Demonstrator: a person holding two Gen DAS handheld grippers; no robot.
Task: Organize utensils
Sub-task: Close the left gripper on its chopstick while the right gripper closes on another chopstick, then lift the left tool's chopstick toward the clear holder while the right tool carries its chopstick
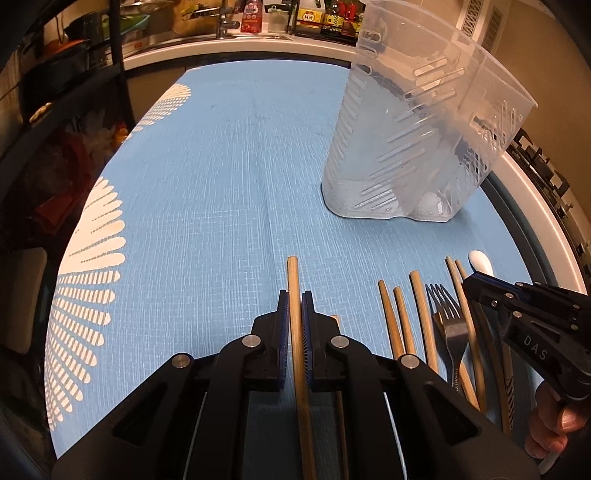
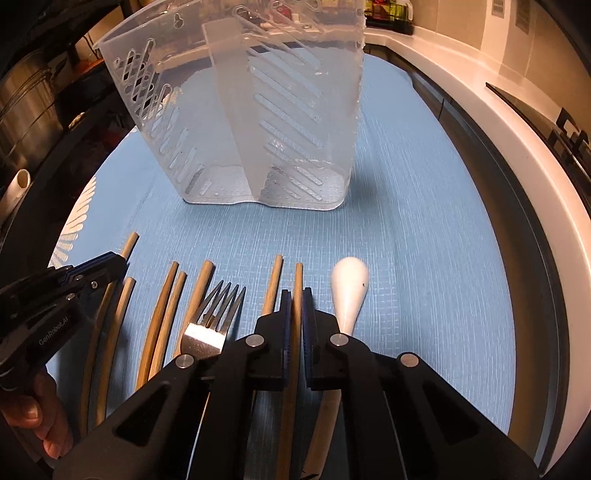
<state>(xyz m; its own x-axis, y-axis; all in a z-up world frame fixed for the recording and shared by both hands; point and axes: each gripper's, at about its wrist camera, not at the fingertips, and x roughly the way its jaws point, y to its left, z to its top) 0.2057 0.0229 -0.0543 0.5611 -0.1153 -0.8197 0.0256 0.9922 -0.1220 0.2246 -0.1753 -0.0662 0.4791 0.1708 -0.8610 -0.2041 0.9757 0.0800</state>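
Observation:
A clear slotted plastic utensil holder (image 1: 413, 122) stands empty on the blue mat; it also shows in the right wrist view (image 2: 258, 110). Several wooden chopsticks (image 1: 421, 314) lie in a row at the near edge with a metal fork (image 1: 450, 325) and a white spoon (image 1: 480, 260). My left gripper (image 1: 294, 306) is shut on one wooden chopstick (image 1: 293, 280). My right gripper (image 2: 296, 306) is shut on another chopstick (image 2: 297, 277), between the fork (image 2: 214, 314) and the white spoon (image 2: 349, 288). The right gripper (image 1: 480, 284) also shows in the left wrist view.
The blue mat (image 1: 221, 184) with a white fan pattern covers the table. A white counter edge (image 2: 498, 122) curves along the right. A sink with bottles (image 1: 255, 18) lies behind. Dark shelves with pots (image 2: 26, 103) stand to the left.

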